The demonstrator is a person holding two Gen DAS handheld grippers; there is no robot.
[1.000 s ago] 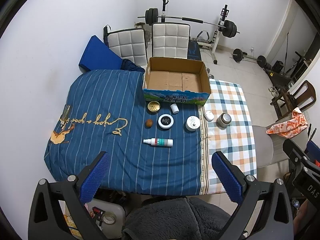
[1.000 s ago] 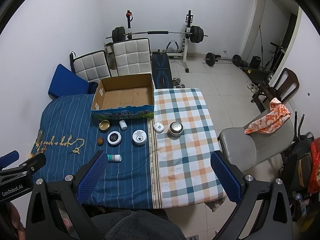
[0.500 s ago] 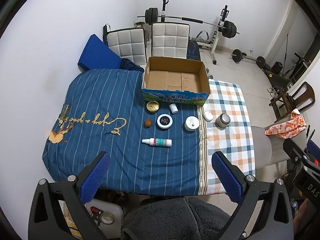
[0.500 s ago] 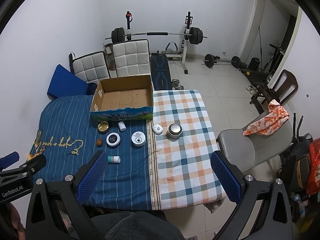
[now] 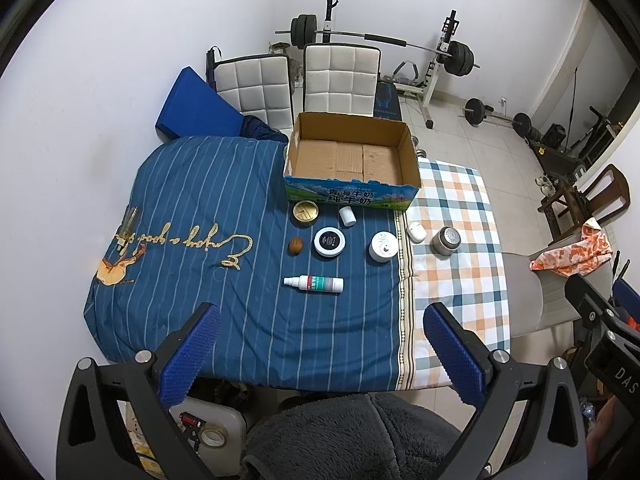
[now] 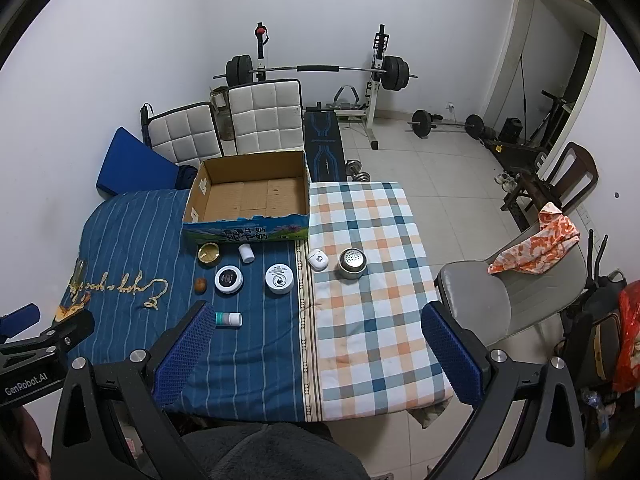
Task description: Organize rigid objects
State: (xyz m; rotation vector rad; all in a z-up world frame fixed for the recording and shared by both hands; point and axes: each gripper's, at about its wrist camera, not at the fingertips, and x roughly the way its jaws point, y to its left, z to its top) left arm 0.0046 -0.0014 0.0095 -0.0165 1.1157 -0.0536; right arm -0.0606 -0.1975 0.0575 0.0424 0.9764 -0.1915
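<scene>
Shift since a second ago: both viewpoints raised and drawn back slightly; table contents unmoved, box a touch lower in frame.
Left gripper [image 5: 318, 354]: spread wide, blue pads empty, held high above the near table edge.
Right gripper [image 6: 316, 354]: likewise released, nothing between the pads, above the near edge over the checked cloth.
Nearest object: white spray bottle with green label [image 5: 314, 283], lying on its side on the blue striped cloth [image 5: 200, 200]; likely light, smooth, prone to rolling; best pinched across the mid-body, square to its long axis.
Middle row: small brown walnut-like nut [image 5: 296, 246], black-topped round white jar [image 5: 329, 241], white round tin with printed lid [image 5: 384, 246]; stiff, squat; best taken across the full width at the side wall, lids probably slick.
On the orange-and-teal checked cloth [image 6: 372, 312]: white rounded earbud-style case [image 6: 318, 259] and steel cup with perforated top [image 6: 352, 263]; metal probably heavier and slippery, firm squeeze low on the wall advised.
Just before the box: round brass-coloured tin [image 5: 305, 213] and small white capped bottle [image 5: 347, 216], upright, easily toppled.
Farthest: open cardboard box with blue printed front [image 5: 352, 194], nothing inside, probable destination.
Progress: nothing packed yet.
</scene>
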